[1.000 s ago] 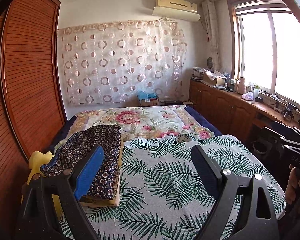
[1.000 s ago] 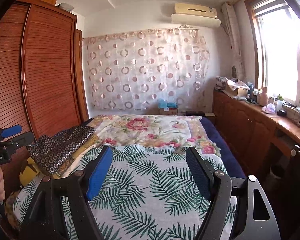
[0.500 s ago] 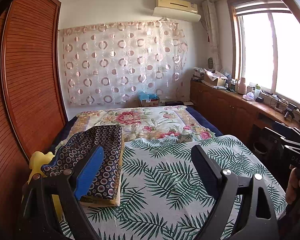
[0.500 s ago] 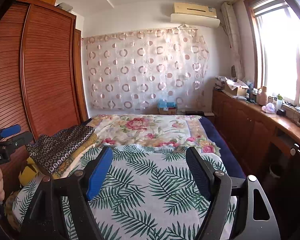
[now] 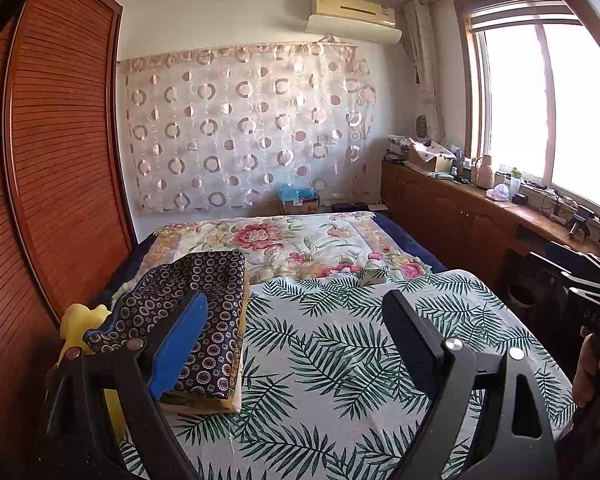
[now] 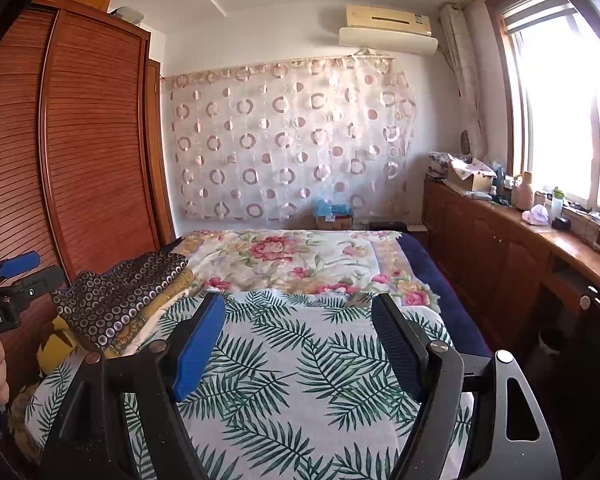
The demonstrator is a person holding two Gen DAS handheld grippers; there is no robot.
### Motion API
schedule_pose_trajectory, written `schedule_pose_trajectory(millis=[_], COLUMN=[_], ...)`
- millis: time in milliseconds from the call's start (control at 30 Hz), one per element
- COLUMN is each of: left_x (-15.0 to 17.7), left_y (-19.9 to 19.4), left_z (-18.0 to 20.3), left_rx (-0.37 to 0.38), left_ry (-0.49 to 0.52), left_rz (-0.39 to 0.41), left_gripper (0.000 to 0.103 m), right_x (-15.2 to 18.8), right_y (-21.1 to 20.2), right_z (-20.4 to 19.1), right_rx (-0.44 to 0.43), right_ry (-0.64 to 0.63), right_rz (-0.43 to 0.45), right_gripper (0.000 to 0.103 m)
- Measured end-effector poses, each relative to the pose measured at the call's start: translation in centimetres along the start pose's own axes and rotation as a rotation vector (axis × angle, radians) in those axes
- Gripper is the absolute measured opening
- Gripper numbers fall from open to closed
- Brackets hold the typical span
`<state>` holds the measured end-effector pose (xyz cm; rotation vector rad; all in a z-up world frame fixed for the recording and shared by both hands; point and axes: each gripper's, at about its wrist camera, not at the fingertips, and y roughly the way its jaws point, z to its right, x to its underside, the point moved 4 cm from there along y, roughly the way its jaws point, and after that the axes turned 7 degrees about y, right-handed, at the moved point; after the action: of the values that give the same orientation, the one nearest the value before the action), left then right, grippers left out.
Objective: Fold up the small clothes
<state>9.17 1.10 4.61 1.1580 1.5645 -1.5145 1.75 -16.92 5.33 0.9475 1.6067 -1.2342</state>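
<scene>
The bed is covered by a matt cloth sheet (image 5: 340, 360) printed with green palm leaves, lightly creased. Beyond it, toward twelve o'clock, lies a softer-looking quilted cloth cover (image 5: 284, 240) with pink flowers. At nine o'clock on the sheet sits a folded cloth stack (image 5: 204, 300), dark navy with small rings, a thin smooth weave. The left gripper (image 5: 292, 340) has matt black plastic arms, one ribbed blue pad, one ribbed black pad, and shiny metal rivets; the right gripper (image 6: 300, 340) looks the same. The wardrobe (image 5: 60, 168), at nine o'clock, is ribbed reddish wood with a slight sheen. The curtain (image 5: 244, 132) is sheer cloth with glossy rings. The counter (image 5: 520, 216) at three o'clock is polished wood.
</scene>
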Motion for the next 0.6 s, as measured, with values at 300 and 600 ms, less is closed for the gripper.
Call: schedule_pose_trajectory(millis=[300, 600], left_x=[-0.02, 0.01], left_y=[-0.05, -0.03], left_z=[-0.29, -0.35], left_rx=[-0.003, -0.004], left_ry=[-0.001, 0.000], left_rz=[0.001, 0.002], left_gripper=[0.090, 0.090], right_x=[0.04, 0.04], right_y=[-0.02, 0.09], right_z=[0.17, 0.27], right_rx=[0.000, 0.004], right_ry=[-0.001, 0.002], right_rz=[0.000, -0.001], right_gripper=[0.077, 0.077])
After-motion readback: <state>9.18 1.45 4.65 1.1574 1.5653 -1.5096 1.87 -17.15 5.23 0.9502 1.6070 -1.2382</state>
